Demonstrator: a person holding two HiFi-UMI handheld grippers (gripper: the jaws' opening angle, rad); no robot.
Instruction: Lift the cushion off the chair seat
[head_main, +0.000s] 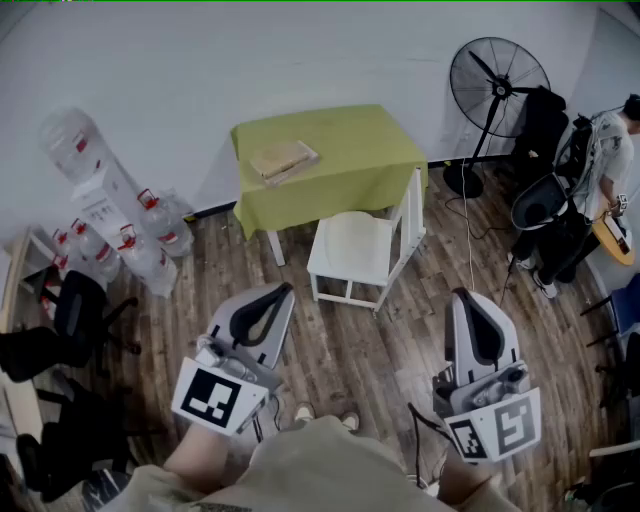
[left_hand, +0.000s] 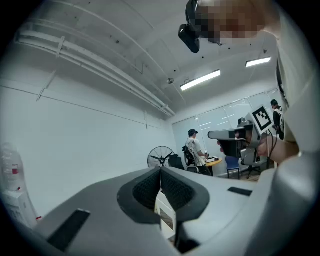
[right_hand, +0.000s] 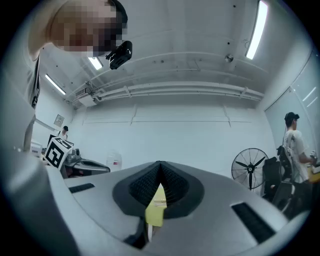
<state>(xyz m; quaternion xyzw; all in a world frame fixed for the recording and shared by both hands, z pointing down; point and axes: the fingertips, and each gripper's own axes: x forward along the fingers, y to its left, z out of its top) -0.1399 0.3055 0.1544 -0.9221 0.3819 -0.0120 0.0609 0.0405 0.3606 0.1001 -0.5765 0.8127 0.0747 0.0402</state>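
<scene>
floor (head_main: 340, 340): wood planks, bare between us and the chair; we judge the approach has not begun

table (head_main: 350, 165): draped in green cloth, standing just behind the chair; its near edge leaves little room to swing anything backward

chair (head_main: 410, 225): white and slim-framed, with its back rail on the right in the head view; we judge it light enough to slide or tip if we pull sideways rather than upward

cushion (head_main: 352, 245): pale and flat on the chair seat, covering most of it; untouched and well apart from both grippers

left gripper (head_main: 287, 289): held low near our body and aimed toward the chair; its jaws are pressed together with nothing between them

right gripper (head_main: 463, 294): held alongside, also aimed at the chair; its jaws are likewise closed tight and empty

book (head_main: 283, 158): lies on the table's far left part, well clear of the seat

risk, jaws: closed as they are, they would only push the cushion; they need to spread before they reach its edge

risk, grip: pinching a soft edge on one side only could let the cushion fold, sag and slip out

risk, snag: we cannot tell whether the cushion is tied to the seat; if it is, lifting would drag the chair with it
</scene>
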